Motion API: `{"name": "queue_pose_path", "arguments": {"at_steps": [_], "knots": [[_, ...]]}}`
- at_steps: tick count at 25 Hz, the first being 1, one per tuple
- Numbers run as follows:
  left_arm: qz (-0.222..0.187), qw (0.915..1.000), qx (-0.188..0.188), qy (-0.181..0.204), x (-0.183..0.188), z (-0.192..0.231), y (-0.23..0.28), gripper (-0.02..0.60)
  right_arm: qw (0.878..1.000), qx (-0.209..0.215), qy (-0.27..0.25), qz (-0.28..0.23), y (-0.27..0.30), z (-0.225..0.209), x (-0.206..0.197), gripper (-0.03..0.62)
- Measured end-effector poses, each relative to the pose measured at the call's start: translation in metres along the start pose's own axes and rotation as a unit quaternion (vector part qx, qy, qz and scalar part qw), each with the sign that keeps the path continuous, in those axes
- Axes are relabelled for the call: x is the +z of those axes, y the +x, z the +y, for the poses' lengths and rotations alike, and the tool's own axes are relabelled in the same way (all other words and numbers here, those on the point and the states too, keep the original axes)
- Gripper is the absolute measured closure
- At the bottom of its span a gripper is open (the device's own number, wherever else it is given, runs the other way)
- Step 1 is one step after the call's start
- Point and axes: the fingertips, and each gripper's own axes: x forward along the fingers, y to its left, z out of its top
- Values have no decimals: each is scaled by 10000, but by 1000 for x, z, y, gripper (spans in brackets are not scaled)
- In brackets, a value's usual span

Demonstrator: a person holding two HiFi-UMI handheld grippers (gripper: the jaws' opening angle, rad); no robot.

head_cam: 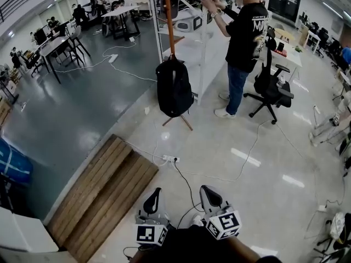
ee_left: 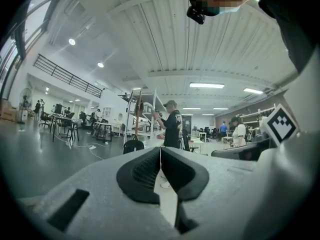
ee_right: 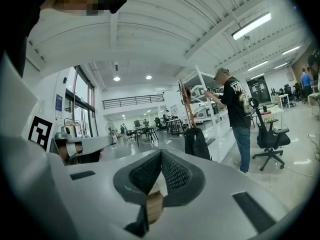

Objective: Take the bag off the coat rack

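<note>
A black bag [head_cam: 174, 86] hangs low on a brown wooden coat rack [head_cam: 168, 15] near the top middle of the head view, well ahead of both grippers. It shows small in the left gripper view as the bag [ee_left: 133, 146] and larger in the right gripper view as the bag [ee_right: 196, 143] beside the rack pole [ee_right: 188, 109]. My left gripper [head_cam: 154, 193] and right gripper [head_cam: 207, 190] sit at the bottom edge, side by side. Both are shut with nothing between the jaws, as seen at the left gripper [ee_left: 160, 151] and the right gripper [ee_right: 160, 154].
A person in a black T-shirt [head_cam: 245, 34] stands at a white shelf unit [head_cam: 192, 15] just right of the rack, with a black office chair [head_cam: 271, 86] behind. A power strip and cables [head_cam: 171, 159] cross the floor ahead. A wooden ramp [head_cam: 104, 193] lies left.
</note>
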Motion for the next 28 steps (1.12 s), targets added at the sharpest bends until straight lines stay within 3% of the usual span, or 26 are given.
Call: {"name": "queue_pose_path", "arguments": {"at_steps": [9,15,28], "knots": [[20,9994,342,27,-3,-38,4,563,9992,392,-109,-8,-17,-31,6,582],[88,9990,445,34,-12,-46,15,563,9990,438,-41,7,-11,-49,3,582],[188,9994,283,-96,-22,-2,107,563,9991,327,-104,256,73,-81,4,582]]}}
